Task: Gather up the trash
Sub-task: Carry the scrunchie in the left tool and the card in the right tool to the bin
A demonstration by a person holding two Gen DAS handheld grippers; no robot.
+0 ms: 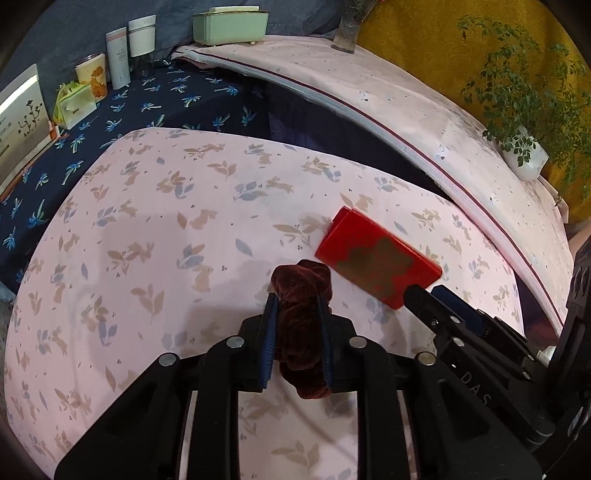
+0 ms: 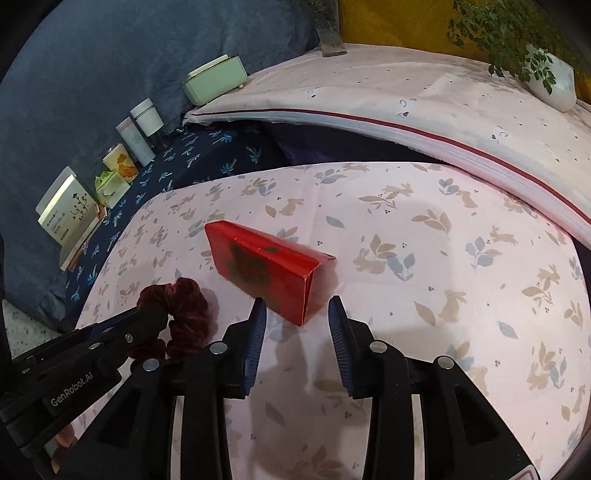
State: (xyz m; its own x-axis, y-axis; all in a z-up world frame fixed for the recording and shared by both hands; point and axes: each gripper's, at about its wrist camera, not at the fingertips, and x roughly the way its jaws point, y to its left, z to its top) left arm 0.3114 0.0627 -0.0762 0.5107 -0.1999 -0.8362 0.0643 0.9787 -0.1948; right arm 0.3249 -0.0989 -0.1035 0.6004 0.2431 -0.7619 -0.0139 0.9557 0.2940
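Scrunchie (image 1: 301, 328), dark red velvet, pinched between the blue pads of the left gripper (image 1: 297, 325) and lifted clear of the pink rabbit-print bedspread (image 1: 147, 229); counts as one piece collected, though not yet dropped anywhere. Just beyond, red box (image 2: 266, 269) lying flat on the bedspread, near corner sitting between the spread fingers of the right gripper (image 2: 297, 314), pads not pressing it; looks like the second piece, lined up but ungrasped. From the left wrist view, right gripper tips touching or almost touching that same box's near edge. No bin or bag visible in either view, so disposal apparently remains for both items. Further back, folded pale quilt (image 1: 406, 122) along the bed's far side, dark blue patterned sheet (image 1: 155, 99) carrying a row of cartons and jars (image 1: 122, 55), mint-green box (image 1: 231, 26), potted plant (image 1: 517, 147) against a yellow wall.
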